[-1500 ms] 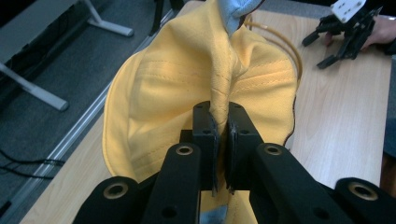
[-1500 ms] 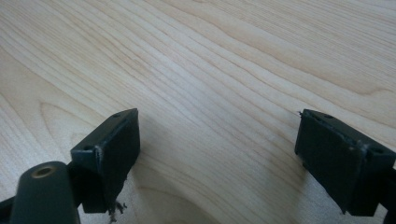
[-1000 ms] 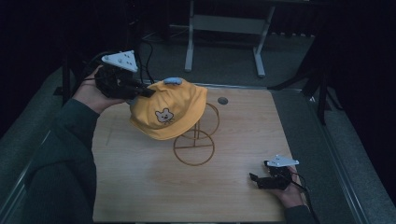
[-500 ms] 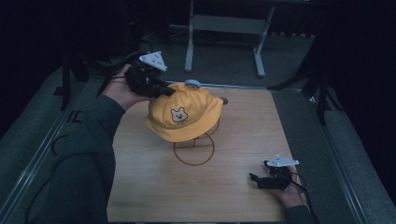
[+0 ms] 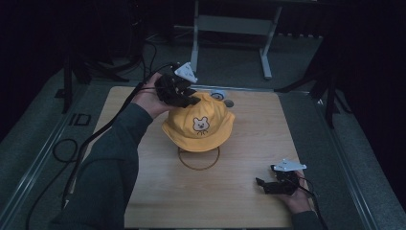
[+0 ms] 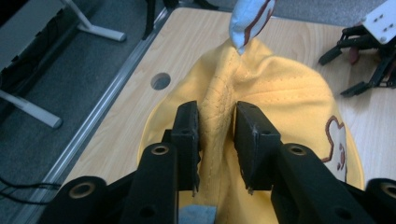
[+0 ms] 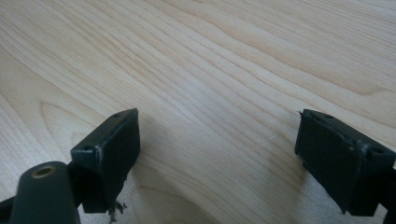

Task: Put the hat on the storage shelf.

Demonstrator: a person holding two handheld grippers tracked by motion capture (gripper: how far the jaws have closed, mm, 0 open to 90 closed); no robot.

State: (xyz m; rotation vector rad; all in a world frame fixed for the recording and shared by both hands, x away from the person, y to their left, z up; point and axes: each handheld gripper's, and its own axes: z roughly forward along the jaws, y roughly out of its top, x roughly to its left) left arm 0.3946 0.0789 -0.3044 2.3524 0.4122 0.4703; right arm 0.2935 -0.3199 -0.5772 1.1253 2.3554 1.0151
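A yellow bucket hat (image 5: 200,125) with a bear face on its front sits over a gold wire stand (image 5: 198,159) in the middle of the wooden table. My left gripper (image 5: 187,98) is at the hat's back left, shut on a pinched fold of the hat (image 6: 217,109). A pale blue ear tab (image 6: 250,18) sticks up at the crown. At the table's front right my right gripper (image 5: 264,183) rests low, jaws wide open over bare wood (image 7: 219,93), nothing between them.
The stand's round base ring (image 5: 191,166) lies on the table under the hat. A round hole (image 5: 229,103) in the tabletop is behind the hat. Cables trail off the table's left side. A metal frame (image 5: 230,28) stands on the floor beyond.
My left gripper carried the hat rightward and away from the person, bringing it down over the wire stand. The right gripper has stayed still.
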